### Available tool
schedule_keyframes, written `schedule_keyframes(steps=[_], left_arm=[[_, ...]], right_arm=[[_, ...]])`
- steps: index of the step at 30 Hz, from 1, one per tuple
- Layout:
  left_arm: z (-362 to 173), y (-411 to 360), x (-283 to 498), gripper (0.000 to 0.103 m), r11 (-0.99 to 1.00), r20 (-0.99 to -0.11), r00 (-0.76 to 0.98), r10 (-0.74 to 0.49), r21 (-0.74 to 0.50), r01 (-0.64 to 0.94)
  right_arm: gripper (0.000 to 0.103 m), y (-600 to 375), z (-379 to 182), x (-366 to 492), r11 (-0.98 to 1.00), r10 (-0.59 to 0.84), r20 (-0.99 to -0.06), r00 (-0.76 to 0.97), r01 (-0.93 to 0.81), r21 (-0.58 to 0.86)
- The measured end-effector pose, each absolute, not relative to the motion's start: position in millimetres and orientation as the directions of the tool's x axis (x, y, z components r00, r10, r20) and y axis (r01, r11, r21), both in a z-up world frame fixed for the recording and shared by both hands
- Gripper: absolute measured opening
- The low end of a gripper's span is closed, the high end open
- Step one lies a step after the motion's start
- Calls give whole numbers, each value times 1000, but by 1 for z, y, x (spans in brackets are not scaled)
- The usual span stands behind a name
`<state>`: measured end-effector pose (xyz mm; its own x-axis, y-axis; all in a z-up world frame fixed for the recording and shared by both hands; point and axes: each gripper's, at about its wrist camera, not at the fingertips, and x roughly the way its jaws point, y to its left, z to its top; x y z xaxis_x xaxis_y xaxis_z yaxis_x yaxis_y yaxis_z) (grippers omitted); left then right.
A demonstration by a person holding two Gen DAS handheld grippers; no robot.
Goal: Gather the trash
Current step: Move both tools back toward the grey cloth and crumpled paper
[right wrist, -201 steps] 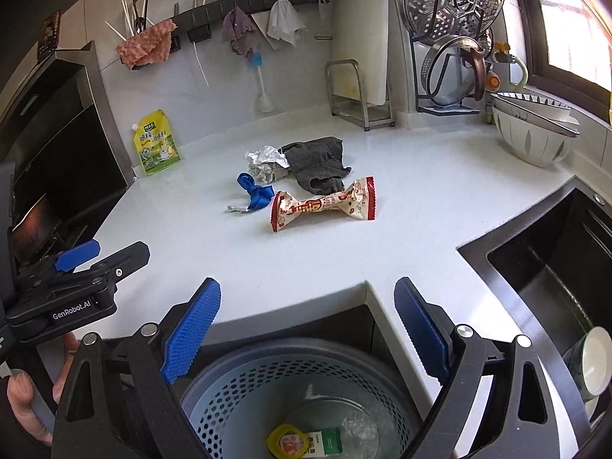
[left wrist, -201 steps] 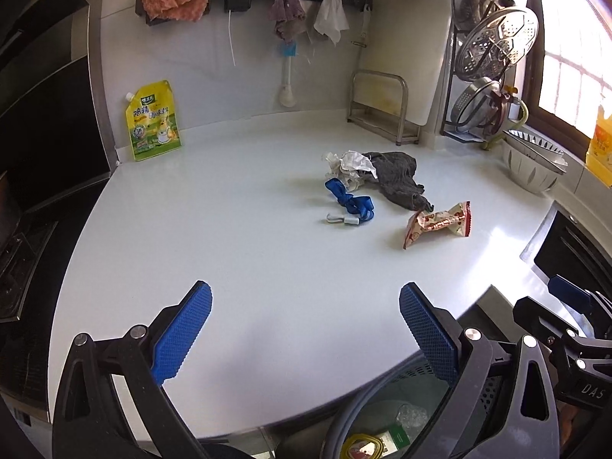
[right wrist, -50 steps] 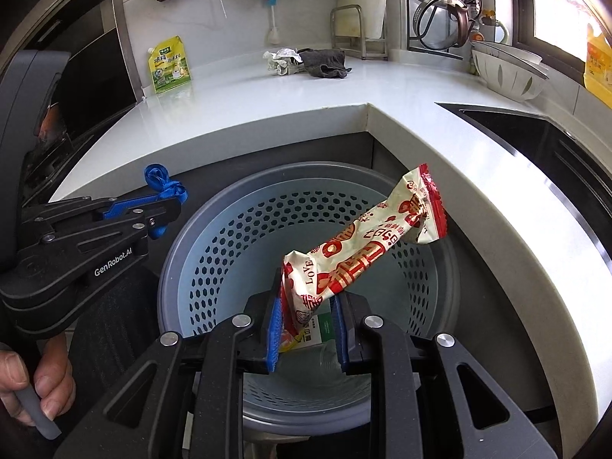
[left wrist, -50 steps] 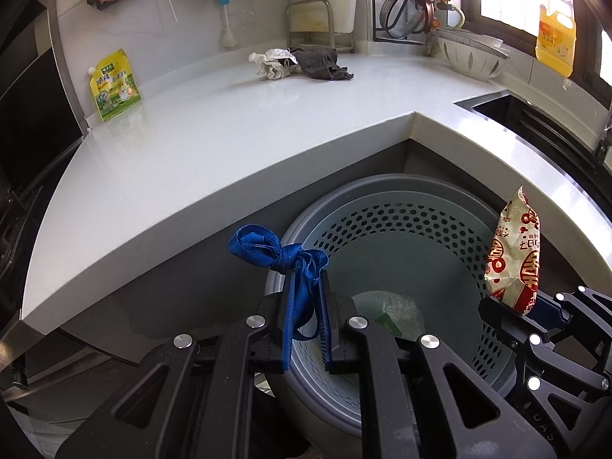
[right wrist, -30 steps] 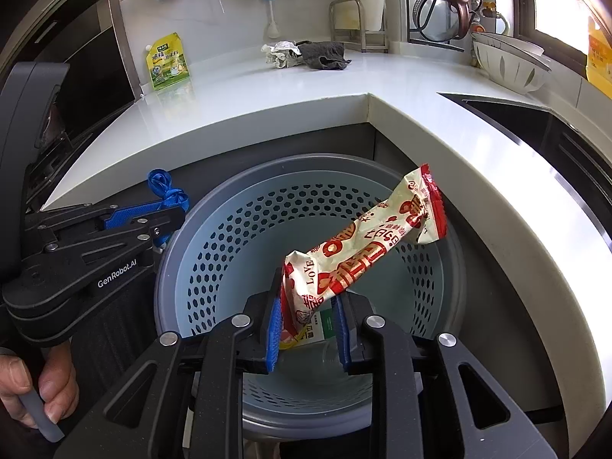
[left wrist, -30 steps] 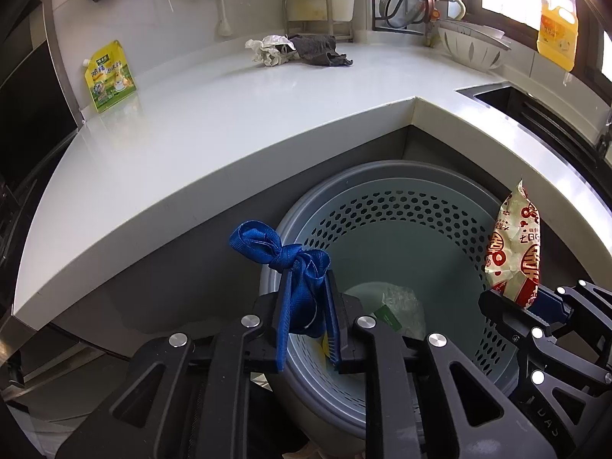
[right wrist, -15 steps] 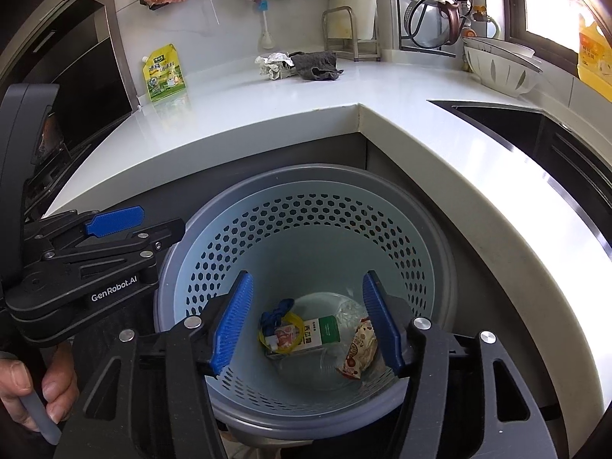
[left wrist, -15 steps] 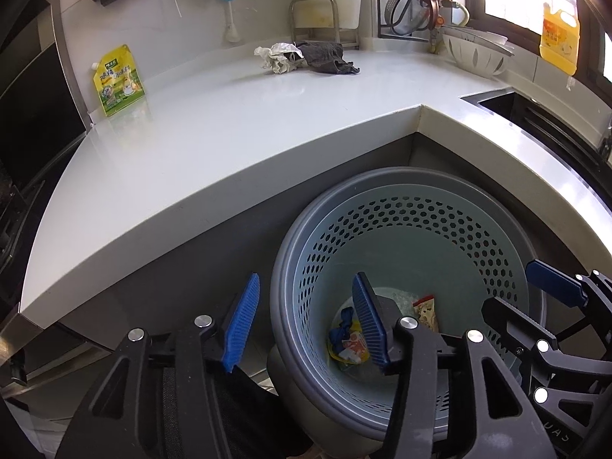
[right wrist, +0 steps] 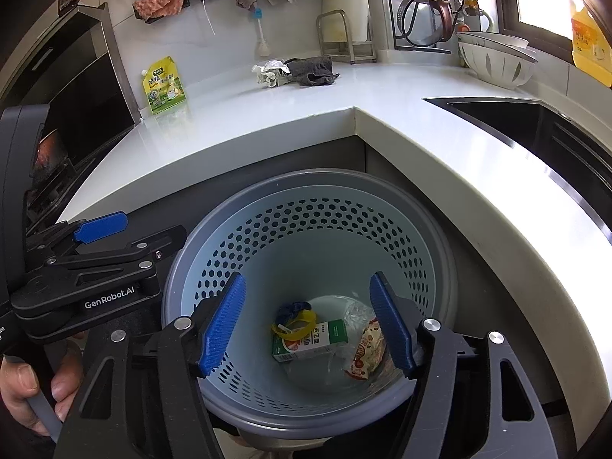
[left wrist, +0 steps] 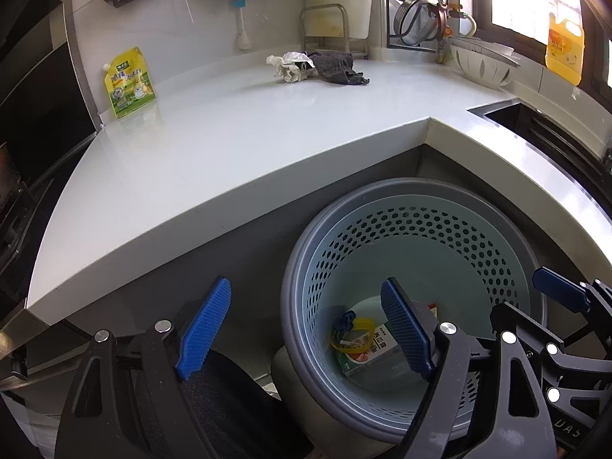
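Left wrist view: the bin (left wrist: 413, 229) holds a carton (left wrist: 363, 352) and a blue strap (left wrist: 346, 320). The left gripper (left wrist: 306, 329), jaws just opened wide and empty, straddles the rim.

Right wrist view: the right gripper (right wrist: 306, 325), jaws likewise just opened and empty, hangs above the bin (right wrist: 313, 237); the wrapper (right wrist: 365, 348) lies at the bottom beside the carton (right wrist: 310, 340) and strap (right wrist: 292, 310).

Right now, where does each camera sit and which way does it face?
Left wrist: on the left gripper, facing down past the counter edge to the bin; its open jaws and the right gripper show.
Right wrist: on the right gripper, above the bin; its open jaws, the left gripper and a hand show.
Shared: bin, counter, rag.
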<state>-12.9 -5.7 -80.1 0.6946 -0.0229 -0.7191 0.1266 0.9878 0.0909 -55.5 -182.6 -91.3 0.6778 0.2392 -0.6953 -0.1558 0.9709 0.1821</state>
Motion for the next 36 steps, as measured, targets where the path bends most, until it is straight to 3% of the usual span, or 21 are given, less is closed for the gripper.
schedule_keyframes(steps=[2,4,16,36], left_arm=[[-79,-5,-14,91,989,-716,698,-21,88,119],[-77,-3,-14,94,991,-712,702,-25,76,112],[-72,3,-15,95,993,-701,713,-15,76,96],[-56,25,2,96,997,-693,721,7,57,45]], right_arm=[[66,-183,-91,-56,967,254,-691,677,-156,202],[67,-184,-90,-56,965,260,-687,678,-155,212],[83,-175,-83,-58,970,242,-671,701,-162,180],[88,-153,-67,-36,979,203,-684,701,-157,130]])
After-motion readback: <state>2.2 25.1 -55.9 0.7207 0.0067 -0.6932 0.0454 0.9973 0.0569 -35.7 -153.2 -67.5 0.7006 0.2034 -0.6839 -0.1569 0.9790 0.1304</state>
